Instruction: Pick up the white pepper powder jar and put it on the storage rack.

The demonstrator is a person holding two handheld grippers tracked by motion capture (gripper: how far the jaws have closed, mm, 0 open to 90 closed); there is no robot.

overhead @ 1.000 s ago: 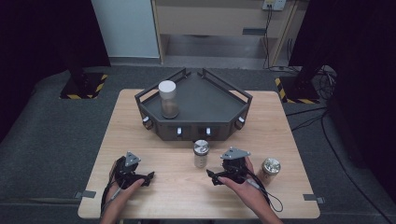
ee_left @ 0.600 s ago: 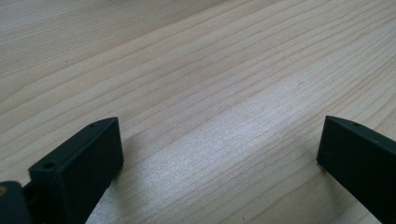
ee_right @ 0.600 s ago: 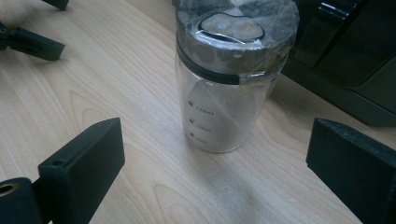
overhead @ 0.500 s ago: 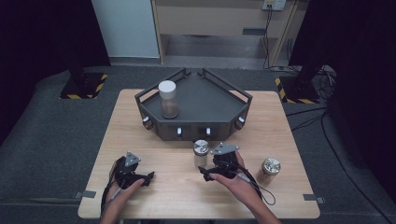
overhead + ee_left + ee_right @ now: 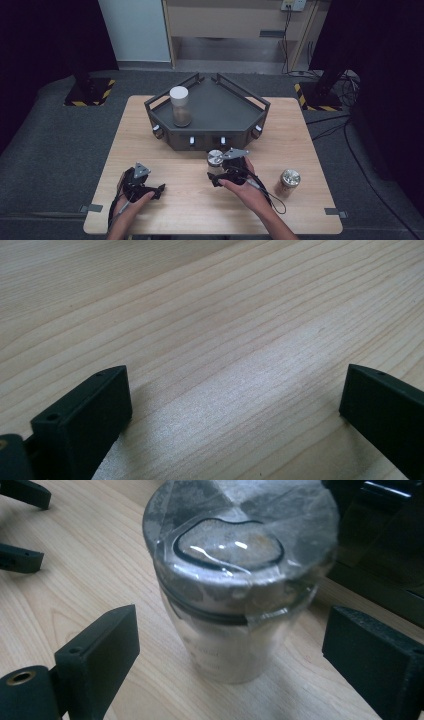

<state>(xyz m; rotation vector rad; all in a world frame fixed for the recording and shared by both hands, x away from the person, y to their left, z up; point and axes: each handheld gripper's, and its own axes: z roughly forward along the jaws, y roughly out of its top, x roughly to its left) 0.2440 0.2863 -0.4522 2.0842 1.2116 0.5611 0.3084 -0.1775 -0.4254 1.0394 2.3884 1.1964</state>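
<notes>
Pale wood grain marks the table [image 5: 165, 150] in the high view, where the right gripper [image 5: 216, 176] has drawn up to a small clear jar with a tape-covered metal lid [image 5: 215, 159]. That jar stands just ahead of the gripper, near the front wall of the dark grey angular tray [image 5: 210, 131]. A tall clear jar with a white lid [image 5: 179, 106] stands inside the tray, far beyond the gripper and off to its left. Another short jar with a metal lid [image 5: 288, 182] sits on the table at the gripper's right, well apart. The left gripper [image 5: 152, 190] rests low on the table, away from every jar.

In the left gripper view, its two black jaws stand wide apart over bare wood, with nothing between them.

In the right gripper view, the taped jar [image 5: 235, 580] stands upright between the jaws, which have just been closing yet still show wood on both sides, so neither pad presses on the glass. The jar sits slightly beyond the jaw tips, and the left gripper's tips [image 5: 20, 525] show far off at the upper left.

The step in hand looks like the approach for a grasp on this jar. The next move probably calls for sliding the gripper a little farther forward, centring the glass body below the lid, then squeezing evenly so the jar does not tip.
</notes>
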